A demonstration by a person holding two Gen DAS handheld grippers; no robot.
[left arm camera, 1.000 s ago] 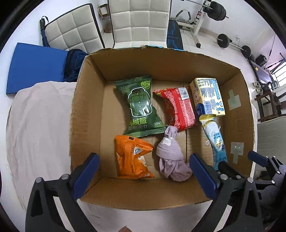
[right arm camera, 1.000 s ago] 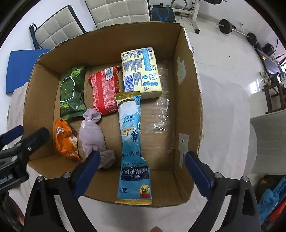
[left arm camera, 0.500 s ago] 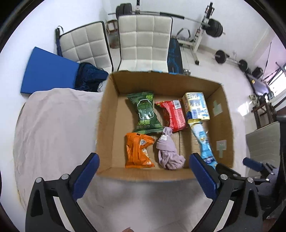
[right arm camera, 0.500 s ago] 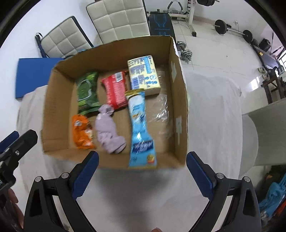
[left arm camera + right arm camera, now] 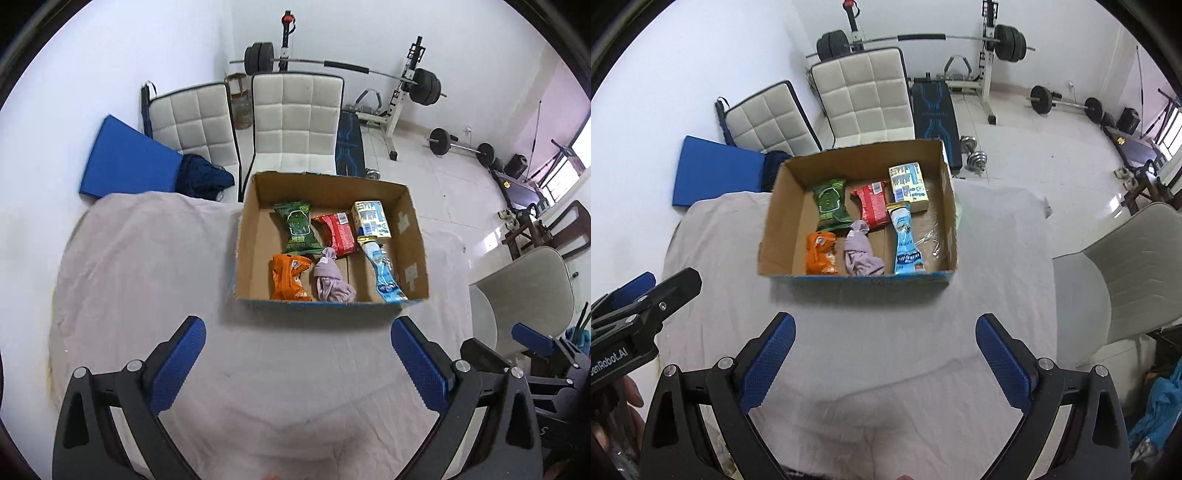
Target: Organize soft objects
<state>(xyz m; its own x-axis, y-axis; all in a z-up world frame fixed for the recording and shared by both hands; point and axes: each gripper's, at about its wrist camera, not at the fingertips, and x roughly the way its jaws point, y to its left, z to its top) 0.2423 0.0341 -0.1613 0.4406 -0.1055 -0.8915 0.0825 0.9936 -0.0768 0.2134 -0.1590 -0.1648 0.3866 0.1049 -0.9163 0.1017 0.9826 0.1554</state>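
Note:
An open cardboard box [image 5: 243,254] [image 5: 783,225] sits on a table under a white cloth. Inside lie a green pack [image 5: 297,227] [image 5: 831,203], a red pack [image 5: 338,233] [image 5: 872,205], a yellow-blue carton [image 5: 371,219] [image 5: 908,184], a light blue pouch [image 5: 382,273] [image 5: 905,240], an orange pack [image 5: 288,277] [image 5: 822,253] and a lilac cloth bundle [image 5: 330,282] [image 5: 860,253]. My left gripper [image 5: 297,356] is open and empty, well short of the box. My right gripper [image 5: 884,349] is open and empty, also short of the box.
The white cloth [image 5: 140,266] covers the table around the box. Two padded white chairs [image 5: 295,122] and a blue mat [image 5: 125,162] stand behind it. A pale chair [image 5: 1137,269] is at the right. Gym weights [image 5: 424,86] are at the back.
Both grippers have pulled back and up from over the box, so the box looks smaller and farther away. The items in the box have not moved.

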